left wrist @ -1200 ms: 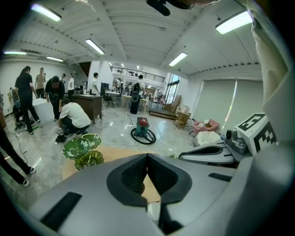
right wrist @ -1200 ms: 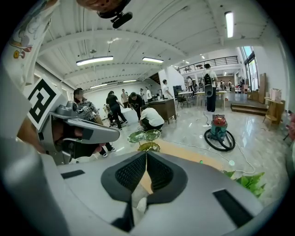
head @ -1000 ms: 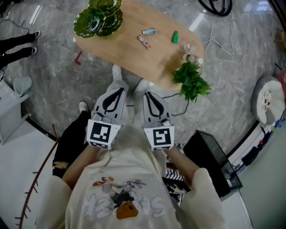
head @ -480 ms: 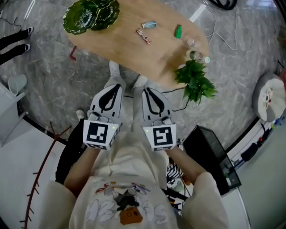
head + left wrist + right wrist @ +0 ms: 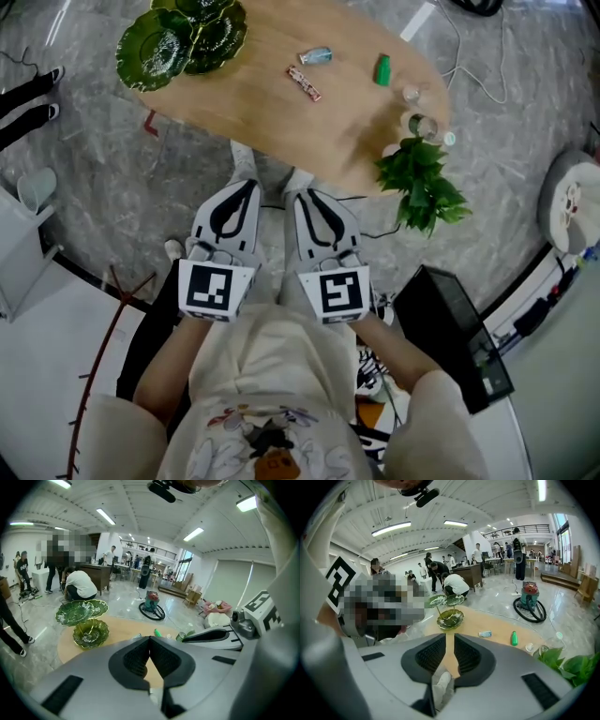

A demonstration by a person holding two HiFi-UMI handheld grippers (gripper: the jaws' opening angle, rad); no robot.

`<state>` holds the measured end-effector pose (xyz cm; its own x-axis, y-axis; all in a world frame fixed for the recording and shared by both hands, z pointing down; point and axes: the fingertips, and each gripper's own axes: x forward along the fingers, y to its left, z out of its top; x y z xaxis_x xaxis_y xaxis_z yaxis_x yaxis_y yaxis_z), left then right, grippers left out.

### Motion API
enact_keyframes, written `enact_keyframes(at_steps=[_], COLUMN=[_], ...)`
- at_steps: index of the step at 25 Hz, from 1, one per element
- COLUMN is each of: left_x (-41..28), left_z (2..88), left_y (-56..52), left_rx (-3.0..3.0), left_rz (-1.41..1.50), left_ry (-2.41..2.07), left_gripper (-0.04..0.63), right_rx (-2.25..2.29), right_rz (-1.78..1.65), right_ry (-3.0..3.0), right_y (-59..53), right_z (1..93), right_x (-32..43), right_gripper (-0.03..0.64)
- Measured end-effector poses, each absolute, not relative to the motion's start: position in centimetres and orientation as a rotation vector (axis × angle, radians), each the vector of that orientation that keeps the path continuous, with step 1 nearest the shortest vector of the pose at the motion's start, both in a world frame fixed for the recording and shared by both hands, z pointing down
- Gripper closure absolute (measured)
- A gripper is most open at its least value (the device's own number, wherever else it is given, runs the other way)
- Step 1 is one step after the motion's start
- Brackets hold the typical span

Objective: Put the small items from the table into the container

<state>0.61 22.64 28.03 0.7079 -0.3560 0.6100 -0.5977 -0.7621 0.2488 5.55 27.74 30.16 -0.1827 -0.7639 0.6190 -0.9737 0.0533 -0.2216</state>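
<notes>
Small items on table, both grippers short of its near edge.
Candy bar (image 5: 303, 82), silvery packet (image 5: 315, 56), green bottle (image 5: 382, 70) lie apart on wooden table (image 5: 253, 108) at 12 o'clock; green leaf dish (image 5: 178, 37) at 11. Left gripper (image 5: 247, 184) at 6 o'clock of the table, jaws tip to tip, empty. Right gripper (image 5: 302, 194) beside it, jaws narrowly apart, opening, nothing between.
</notes>
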Motion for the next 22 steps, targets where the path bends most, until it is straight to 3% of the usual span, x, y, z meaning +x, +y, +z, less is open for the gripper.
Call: enact_keyframes(at_steps=[22], left_x=[1.9], left_z=[38.1], left_y=[18.6], left_rx=[2.367], left_rz=[0.857], left_ry=[-0.676], left_gripper=[0.588], right_rx=[1.758], right_rz=[0.959], right_ry=[-1.838], right_y=[22.1], right_z=[40.2], right_x=[10.0], right_gripper=[0.517])
